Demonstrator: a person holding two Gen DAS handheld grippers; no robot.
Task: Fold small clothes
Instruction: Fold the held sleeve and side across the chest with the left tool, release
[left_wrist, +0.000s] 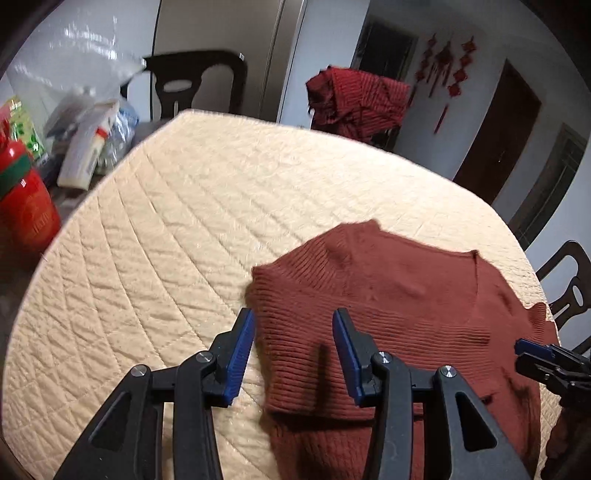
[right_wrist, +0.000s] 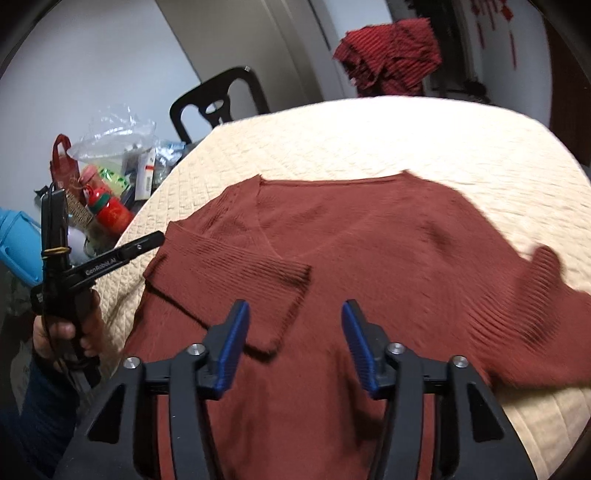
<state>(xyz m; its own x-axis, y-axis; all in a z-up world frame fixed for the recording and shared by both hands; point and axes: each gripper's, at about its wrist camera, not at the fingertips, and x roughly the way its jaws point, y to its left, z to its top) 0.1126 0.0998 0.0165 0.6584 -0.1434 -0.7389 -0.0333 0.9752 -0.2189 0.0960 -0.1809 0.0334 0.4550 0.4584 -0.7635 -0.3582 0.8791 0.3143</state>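
Observation:
A rust-brown ribbed V-neck sweater (right_wrist: 369, 236) lies flat on the cream quilted table cover (right_wrist: 369, 140). Its left sleeve (right_wrist: 229, 284) is folded across the body; the right sleeve (right_wrist: 546, 295) spreads out to the right. In the left wrist view the sweater (left_wrist: 399, 302) fills the lower right. My left gripper (left_wrist: 293, 325) is open and empty, above the folded sleeve's edge. My right gripper (right_wrist: 295, 314) is open and empty, above the sweater's lower body. The left gripper's handle (right_wrist: 110, 260) shows at the left, held in a hand. The right gripper's tips (left_wrist: 532, 350) show at the right edge.
A dark red striped garment (left_wrist: 358, 99) hangs over a chair beyond the table's far edge. Clutter of plastic bags, boxes and a red bottle (left_wrist: 26, 206) stands to the left of the cover. Black chairs (left_wrist: 199, 81) stand at the back and right.

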